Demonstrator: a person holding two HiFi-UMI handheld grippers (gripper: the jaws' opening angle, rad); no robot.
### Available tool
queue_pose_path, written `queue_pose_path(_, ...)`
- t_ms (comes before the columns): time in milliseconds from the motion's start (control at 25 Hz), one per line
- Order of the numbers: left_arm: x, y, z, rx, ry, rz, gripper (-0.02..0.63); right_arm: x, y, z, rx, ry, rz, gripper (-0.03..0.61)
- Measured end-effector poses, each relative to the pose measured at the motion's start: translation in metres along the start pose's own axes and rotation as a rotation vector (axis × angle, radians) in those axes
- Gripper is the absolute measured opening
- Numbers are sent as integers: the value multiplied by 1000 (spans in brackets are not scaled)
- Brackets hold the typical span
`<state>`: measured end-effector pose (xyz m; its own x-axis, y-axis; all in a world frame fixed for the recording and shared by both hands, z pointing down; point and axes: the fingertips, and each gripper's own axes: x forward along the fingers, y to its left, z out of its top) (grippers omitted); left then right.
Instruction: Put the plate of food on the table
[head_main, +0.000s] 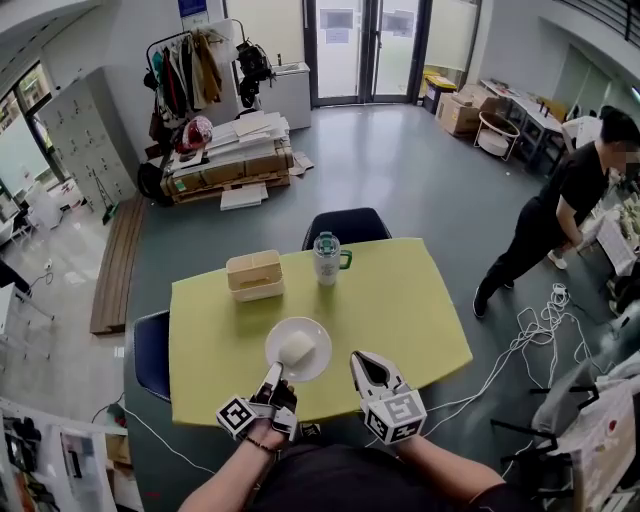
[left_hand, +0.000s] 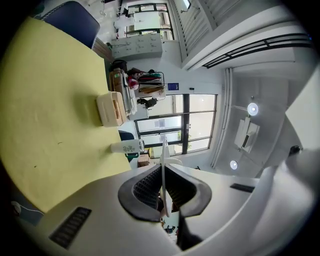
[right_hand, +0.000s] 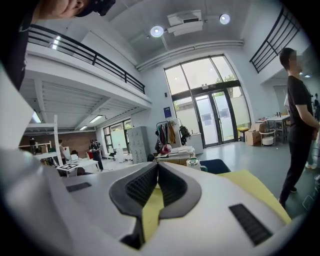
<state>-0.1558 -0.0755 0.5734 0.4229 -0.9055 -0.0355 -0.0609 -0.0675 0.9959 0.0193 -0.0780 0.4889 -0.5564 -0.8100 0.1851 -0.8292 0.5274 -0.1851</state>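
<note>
Pinched the near rim of the plate (head_main: 322, 338) in the left hand-held gripper (head_main: 273, 374), plate apparently down on the worktop (head_main: 400, 310) just ahead, right hand-held gripper (head_main: 358, 360) closed empty alongside; risked sliding the food (head_main: 296, 347) off by twisting that thin-edge hold.

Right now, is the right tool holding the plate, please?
No, the right tool is shut and empty; the left tool clamps the plate.

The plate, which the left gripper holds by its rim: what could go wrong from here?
The left gripper pinches the plate at one rim only, so it may tilt and the food could slide off. The right gripper is shut and empty, giving no support. The plate is near the front edge of the table; a backward pull might drag it off.
</note>
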Motion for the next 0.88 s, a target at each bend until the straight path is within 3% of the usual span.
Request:
queue_pose_path(160, 12, 2, 22, 35, 38, 11, 20, 18, 4, 8, -7, -7, -29, 12)
queue_pose_path(320, 22, 2, 37, -1, 47, -10, 20, 34, 10, 15, -13, -21, -46, 12)
queue_pose_path(600, 36, 12, 51, 14, 63, 17, 20, 48, 1, 20, -12, -22, -71, 12)
queue_pose_path(880, 58, 8, 53, -16, 48, -20, 20, 67, -17, 29, -11, -31, -57, 12)
